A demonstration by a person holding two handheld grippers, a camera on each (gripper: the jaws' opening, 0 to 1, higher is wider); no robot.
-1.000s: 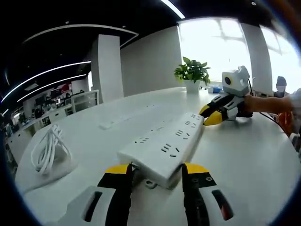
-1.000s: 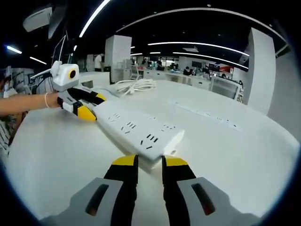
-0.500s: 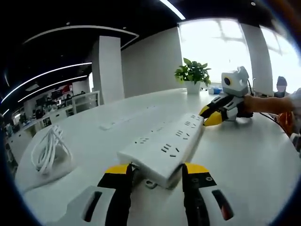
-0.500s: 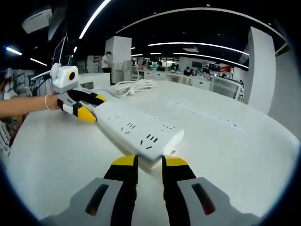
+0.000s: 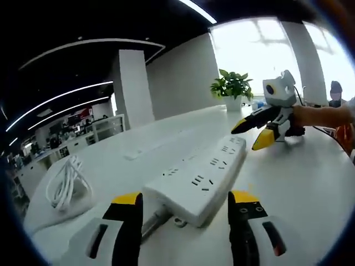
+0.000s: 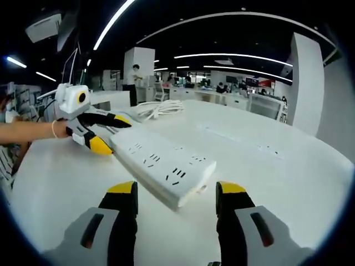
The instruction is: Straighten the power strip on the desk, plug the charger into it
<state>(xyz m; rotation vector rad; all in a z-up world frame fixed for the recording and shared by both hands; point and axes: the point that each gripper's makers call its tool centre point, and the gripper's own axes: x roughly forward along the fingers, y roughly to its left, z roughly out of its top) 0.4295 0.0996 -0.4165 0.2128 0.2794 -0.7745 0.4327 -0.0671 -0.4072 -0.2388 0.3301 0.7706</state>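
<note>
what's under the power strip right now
The power strip lies flat on the white desk, between both grippers' open jaws. A cable leaves its near end in the left gripper view. Whatever lies directly beneath it is covered.

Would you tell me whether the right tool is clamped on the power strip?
No, the right tool is open, its tips standing apart on either side of the power strip.

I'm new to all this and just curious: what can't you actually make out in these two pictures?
- Charger: not identifiable; the white cable bundle is too small in the left gripper view.
- Power strip: its underside is hidden against the desk.
- Background people: too small.
</note>
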